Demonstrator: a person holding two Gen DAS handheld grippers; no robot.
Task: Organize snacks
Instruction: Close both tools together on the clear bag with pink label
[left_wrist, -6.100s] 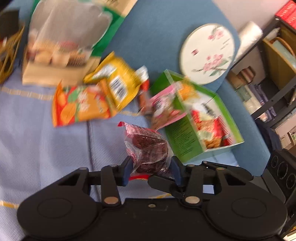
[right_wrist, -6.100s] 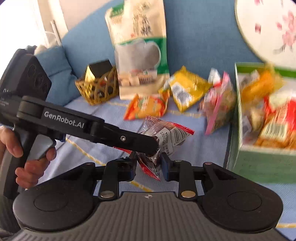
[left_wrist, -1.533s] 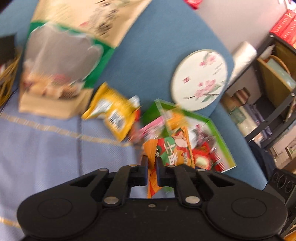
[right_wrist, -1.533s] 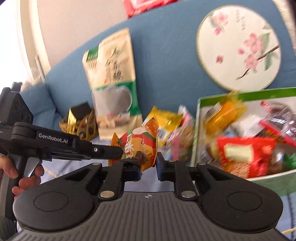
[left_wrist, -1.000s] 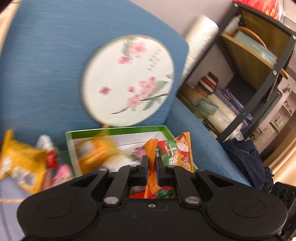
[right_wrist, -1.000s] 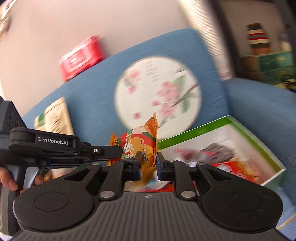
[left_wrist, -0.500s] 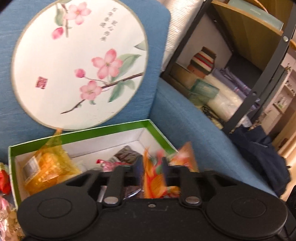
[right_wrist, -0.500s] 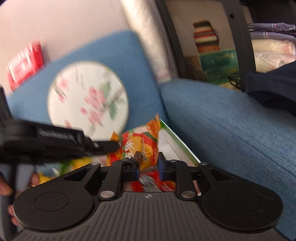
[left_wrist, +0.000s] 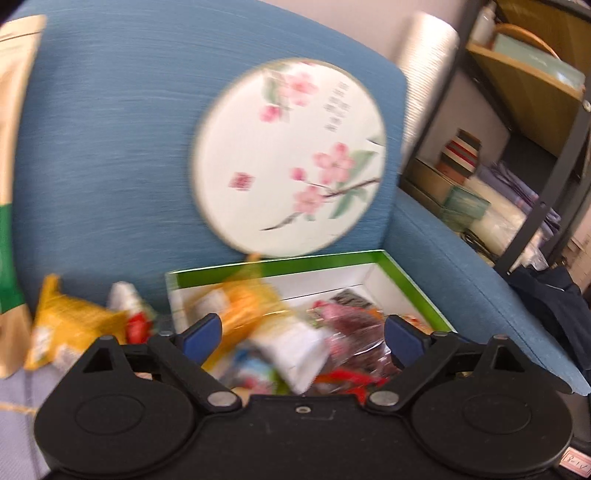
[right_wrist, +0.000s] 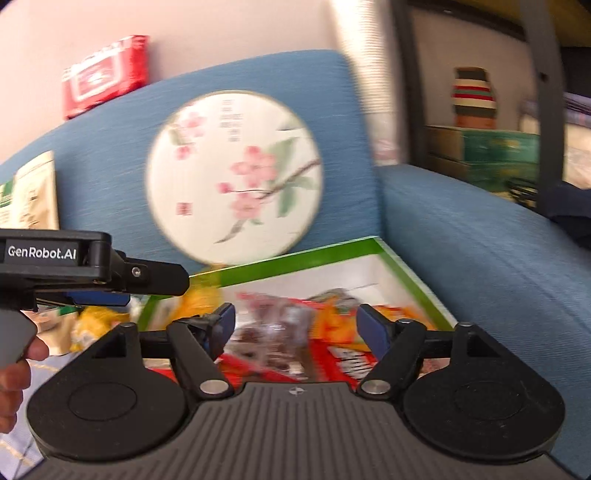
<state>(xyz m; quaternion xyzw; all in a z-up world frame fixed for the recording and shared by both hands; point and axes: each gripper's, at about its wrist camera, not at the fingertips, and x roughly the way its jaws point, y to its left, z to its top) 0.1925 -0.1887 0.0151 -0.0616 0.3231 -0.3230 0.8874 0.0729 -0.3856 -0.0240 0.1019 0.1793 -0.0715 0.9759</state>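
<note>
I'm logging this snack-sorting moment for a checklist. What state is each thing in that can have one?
Green-rimmed cardboard box: open, holding many snack packets.
Left gripper: jaws opening wide, nothing between them.
Right gripper: jaws opening wide, nothing between them.
Yellow snack bag: lying outside the box, on the sofa seat.
Round floral fan: upright against the blue sofa back.

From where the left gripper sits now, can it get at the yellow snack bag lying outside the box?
Probably yes. The yellow snack bag lies uncovered left of the green box; the left gripper, jaws opening and empty, must swing left.
</note>
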